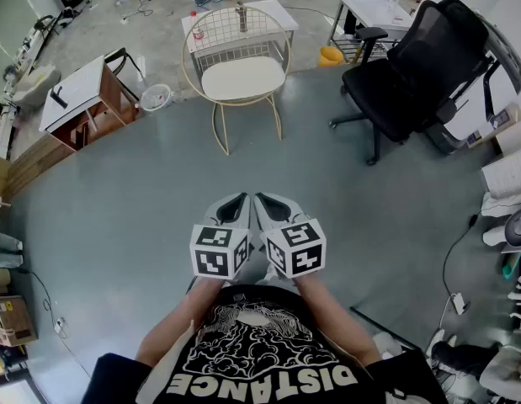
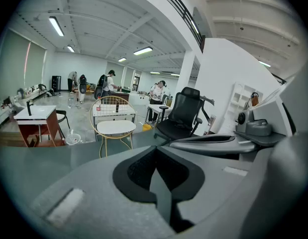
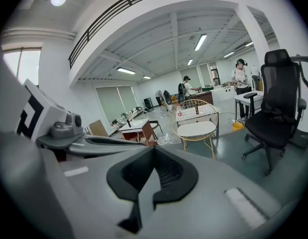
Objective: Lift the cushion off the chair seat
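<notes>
A round white cushion (image 1: 242, 78) lies on the seat of a gold wire-frame chair (image 1: 235, 36) at the far middle of the floor. It also shows in the left gripper view as the cushion (image 2: 116, 127) and in the right gripper view as the cushion (image 3: 196, 129). My left gripper (image 1: 229, 213) and right gripper (image 1: 273, 210) are side by side close to my body, far short of the chair and pointing toward it. Both have their jaws pressed together with nothing between them, as the left gripper (image 2: 156, 151) and right gripper (image 3: 154, 151) show in their own views.
A black office chair (image 1: 420, 66) stands right of the wire chair. A white-topped side table (image 1: 79, 99) and a small white bin (image 1: 156, 97) are to its left. A white table (image 1: 243, 19) and a yellow bucket (image 1: 330, 55) sit behind. Grey floor lies between me and the chair.
</notes>
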### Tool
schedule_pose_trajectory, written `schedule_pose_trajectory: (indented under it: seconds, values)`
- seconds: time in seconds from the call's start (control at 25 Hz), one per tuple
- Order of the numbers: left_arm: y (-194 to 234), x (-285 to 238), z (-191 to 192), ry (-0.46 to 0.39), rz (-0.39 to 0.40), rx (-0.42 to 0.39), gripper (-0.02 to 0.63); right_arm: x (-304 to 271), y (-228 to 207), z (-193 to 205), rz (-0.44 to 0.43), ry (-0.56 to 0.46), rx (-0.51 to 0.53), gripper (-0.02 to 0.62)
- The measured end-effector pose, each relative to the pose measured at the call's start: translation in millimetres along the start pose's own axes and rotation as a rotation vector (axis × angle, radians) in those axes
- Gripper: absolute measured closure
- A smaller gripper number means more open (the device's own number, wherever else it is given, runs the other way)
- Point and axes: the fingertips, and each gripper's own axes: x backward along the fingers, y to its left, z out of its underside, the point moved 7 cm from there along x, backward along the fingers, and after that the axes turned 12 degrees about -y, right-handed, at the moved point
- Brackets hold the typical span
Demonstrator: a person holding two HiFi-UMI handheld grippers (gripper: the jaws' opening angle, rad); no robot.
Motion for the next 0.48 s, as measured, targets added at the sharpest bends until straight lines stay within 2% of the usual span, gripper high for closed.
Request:
schedule_pose_trajectory:
  seconds: [0.48]
  values:
    - [-18.7,-34.7,2.2,0.02,-0.046,-0.001,0.614,-0.6,-40.9,-0.4,-0.066,0.016,-0.03,0.595]
